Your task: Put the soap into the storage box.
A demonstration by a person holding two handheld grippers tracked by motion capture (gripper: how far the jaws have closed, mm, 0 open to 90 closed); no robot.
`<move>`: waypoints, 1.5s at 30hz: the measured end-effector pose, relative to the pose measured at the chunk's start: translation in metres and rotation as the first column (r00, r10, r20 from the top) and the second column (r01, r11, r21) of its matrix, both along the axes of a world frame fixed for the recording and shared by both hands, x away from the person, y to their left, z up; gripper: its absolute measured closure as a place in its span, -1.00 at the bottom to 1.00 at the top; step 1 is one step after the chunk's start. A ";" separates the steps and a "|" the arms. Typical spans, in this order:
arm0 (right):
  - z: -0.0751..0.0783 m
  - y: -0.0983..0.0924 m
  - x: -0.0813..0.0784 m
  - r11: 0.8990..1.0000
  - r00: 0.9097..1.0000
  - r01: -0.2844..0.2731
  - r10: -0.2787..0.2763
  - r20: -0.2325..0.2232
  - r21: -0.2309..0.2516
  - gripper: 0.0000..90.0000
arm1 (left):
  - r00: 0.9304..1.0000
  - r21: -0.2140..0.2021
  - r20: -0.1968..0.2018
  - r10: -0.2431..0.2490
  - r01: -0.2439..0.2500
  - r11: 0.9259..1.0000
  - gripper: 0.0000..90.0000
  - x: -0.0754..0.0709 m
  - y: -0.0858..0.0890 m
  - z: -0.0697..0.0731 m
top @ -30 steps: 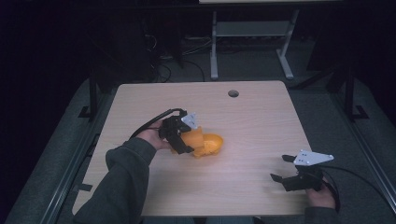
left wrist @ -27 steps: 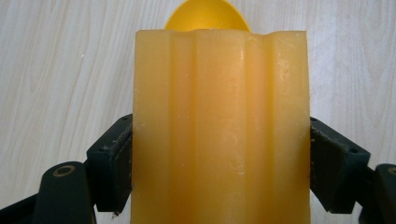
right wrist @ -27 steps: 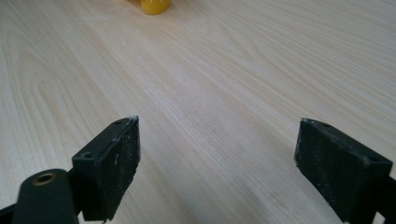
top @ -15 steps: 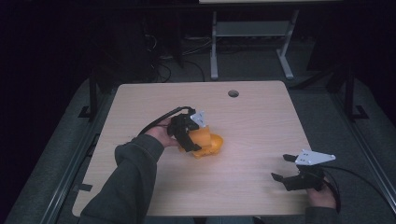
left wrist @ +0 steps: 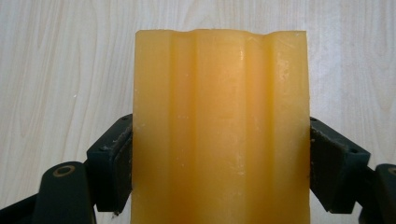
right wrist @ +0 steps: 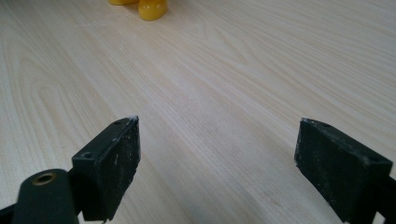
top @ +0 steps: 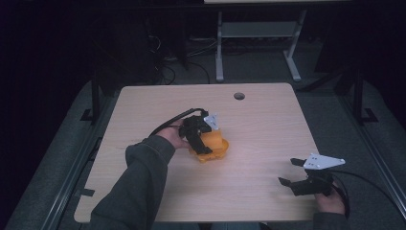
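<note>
At table centre, my left gripper point(top: 207, 139) is clamped on the orange block point(left wrist: 219, 126), which I've tipped from lying to near upright, so the reposition looks underway; right gripper point(top: 293, 175) idles apart at 4 o'clock.

The high view was dim, its surroundings nearly black, with the pale wooden table point(top: 268, 124) the brightest area. Both gripper views were evenly lit and sharp, soft shadows lying under the jaws; faint glare streaked the orange ribbed block point(left wrist: 219, 126).
</note>
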State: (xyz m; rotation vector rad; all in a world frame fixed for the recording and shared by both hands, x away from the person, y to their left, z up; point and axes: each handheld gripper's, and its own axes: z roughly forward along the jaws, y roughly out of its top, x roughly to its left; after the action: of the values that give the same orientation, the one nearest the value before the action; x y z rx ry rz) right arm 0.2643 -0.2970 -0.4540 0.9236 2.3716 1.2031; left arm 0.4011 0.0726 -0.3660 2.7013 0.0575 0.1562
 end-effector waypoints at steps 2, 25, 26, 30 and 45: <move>0.000 0.000 0.000 1.000 1.000 0.001 -0.001 -0.003 0.001 -0.70 | 1.000 -0.004 -0.003 -0.003 0.003 1.000 -0.54 0.001 -0.002 -0.001; 0.000 0.000 0.000 1.000 1.000 0.000 0.000 -0.001 -0.001 -0.70 | 0.999 0.029 -0.043 -0.017 0.018 0.999 -0.54 0.009 -0.014 -0.018; 0.000 0.000 0.000 1.000 1.000 -0.001 0.001 0.001 -0.001 -0.70 | 0.999 0.030 -0.044 -0.016 0.018 0.999 -0.54 0.009 -0.015 -0.018; 0.000 0.000 -0.001 1.000 1.000 0.002 -0.002 -0.002 -0.001 -0.70 | 0.999 0.044 -0.051 -0.016 0.018 0.999 -0.54 0.011 -0.016 -0.021; 0.000 0.001 0.000 1.000 1.000 -0.002 0.002 -0.001 -0.007 -0.70 | 0.996 0.035 -0.089 -0.029 0.033 0.999 -0.54 0.018 -0.014 -0.024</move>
State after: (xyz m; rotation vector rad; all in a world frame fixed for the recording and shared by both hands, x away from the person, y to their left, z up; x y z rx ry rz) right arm 0.2639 -0.2965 -0.4538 0.9198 2.3761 1.1953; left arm 0.4187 0.0584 -0.3899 2.7428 0.0394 0.0288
